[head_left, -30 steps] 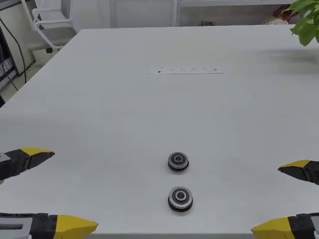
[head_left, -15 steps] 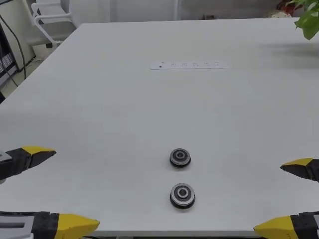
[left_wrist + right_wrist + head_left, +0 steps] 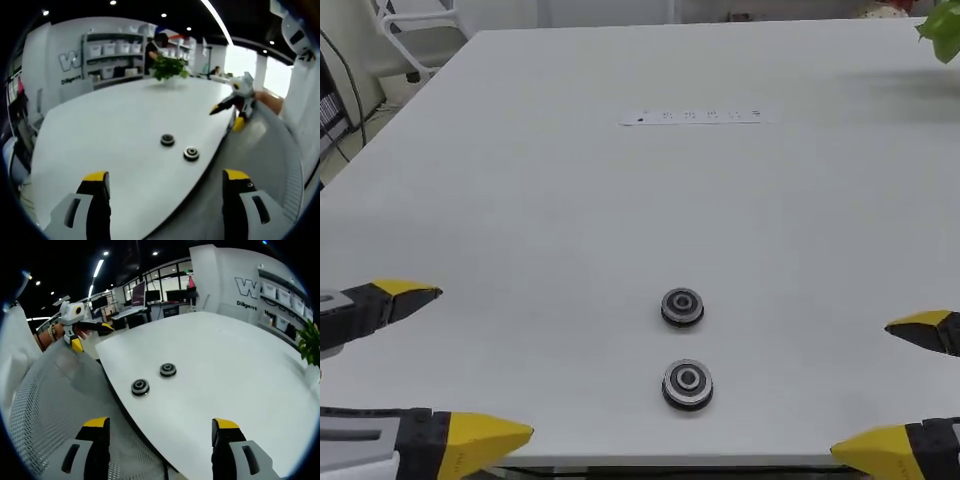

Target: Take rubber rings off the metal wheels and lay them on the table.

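Lower centre of the head view: two metal wheels lie flat on the table (image 3: 620, 200). The near wheel (image 3: 687, 385) is close to the front edge and the far wheel (image 3: 682, 307) sits just behind it, not touching.
Ring count: two rubber rings (image 3: 687, 405), one dark band round each wheel. Both look still seated to me, and none lies on the table yet.
Lower left: the left gripper (image 3: 485, 362) has its jaws spread wide with nothing between them. I hold it well to the side of the wheels.
Lower right: the right gripper (image 3: 860, 390) is likewise spread and empty, well apart from the wheels.
Reason for stance: I judge that both grippers wait wide at the flanks so either can come in, one to steady a wheel and the other to peel its ring.
Reason for wheel placement: they sit between my two grippers, near the front edge and within easy reach. Lying flat should stop them rolling.
Gripper views: each looks across the table at both wheels, with the opposite gripper beyond them.
Other items: one white strip (image 3: 695, 116) at upper middle and one plant (image 3: 945, 25) at the upper right corner.
Task standing: not begun, by my reckoning, with two rings to remove.
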Demonstrator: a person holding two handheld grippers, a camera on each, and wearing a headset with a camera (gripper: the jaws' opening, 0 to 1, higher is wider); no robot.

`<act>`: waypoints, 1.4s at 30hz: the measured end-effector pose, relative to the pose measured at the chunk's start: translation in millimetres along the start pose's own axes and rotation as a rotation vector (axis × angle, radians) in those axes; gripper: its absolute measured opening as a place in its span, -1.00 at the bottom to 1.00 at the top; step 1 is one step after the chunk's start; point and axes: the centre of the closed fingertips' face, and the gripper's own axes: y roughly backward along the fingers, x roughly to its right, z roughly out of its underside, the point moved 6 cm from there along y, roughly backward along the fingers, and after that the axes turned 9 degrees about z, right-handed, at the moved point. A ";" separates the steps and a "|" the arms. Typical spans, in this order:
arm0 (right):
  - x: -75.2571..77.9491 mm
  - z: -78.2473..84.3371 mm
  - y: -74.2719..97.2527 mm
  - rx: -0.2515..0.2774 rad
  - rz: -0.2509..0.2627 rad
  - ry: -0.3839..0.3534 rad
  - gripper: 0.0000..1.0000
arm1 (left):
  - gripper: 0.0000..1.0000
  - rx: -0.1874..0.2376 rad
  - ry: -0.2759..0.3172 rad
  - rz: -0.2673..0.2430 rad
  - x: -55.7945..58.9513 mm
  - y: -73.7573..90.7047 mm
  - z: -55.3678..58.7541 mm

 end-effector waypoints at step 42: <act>2.7 -18.4 -42.6 -0.031 -0.148 0.157 0.51 | 0.71 -0.094 -0.167 0.208 9.1 -66.5 -34.4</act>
